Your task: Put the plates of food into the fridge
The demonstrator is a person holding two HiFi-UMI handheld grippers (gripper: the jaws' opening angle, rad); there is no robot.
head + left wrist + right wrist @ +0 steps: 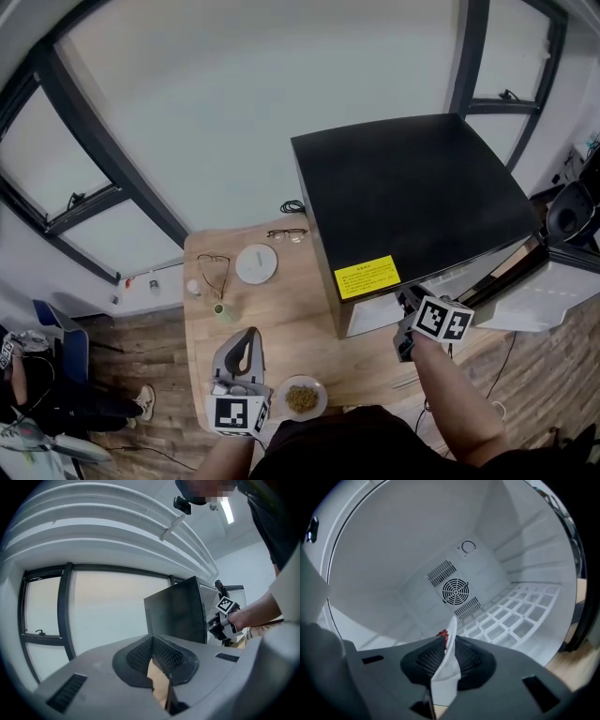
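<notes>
1. The room has a white wall with dark-framed windows (pixel 84 202) and a wood floor (pixel 141 347).
2. A black fridge (pixel 412 187) stands on the wooden surface (pixel 281 319). Its door (pixel 553 291) is swung open on my right.
3. My right tool (pixel 448 644) reaches into the fridge's white inside. Its jaws are nearly together, and the pads (pixel 429 656) sit against the rim of a plate (pixel 445 681) from both sides.
4. My left tool (pixel 247 337) is near the surface's front edge. Its jaws meet at the tips with nothing between them.
5. The plate is white and I see it edge-on, with red food (pixel 442 634) showing at its far end. It is inside the fridge, in front of the fan (pixel 454 591), with the wire shelf (pixel 511 616) to one side. I cannot tell whether it rests on that shelf.
6. A second plate (pixel 315 386), small and white with brownish food (pixel 300 398), lies on the surface just right of my left tool.
7. Further back on the surface are a round white disc (pixel 256 263) and two pairs of glasses (pixel 214 272).
</notes>
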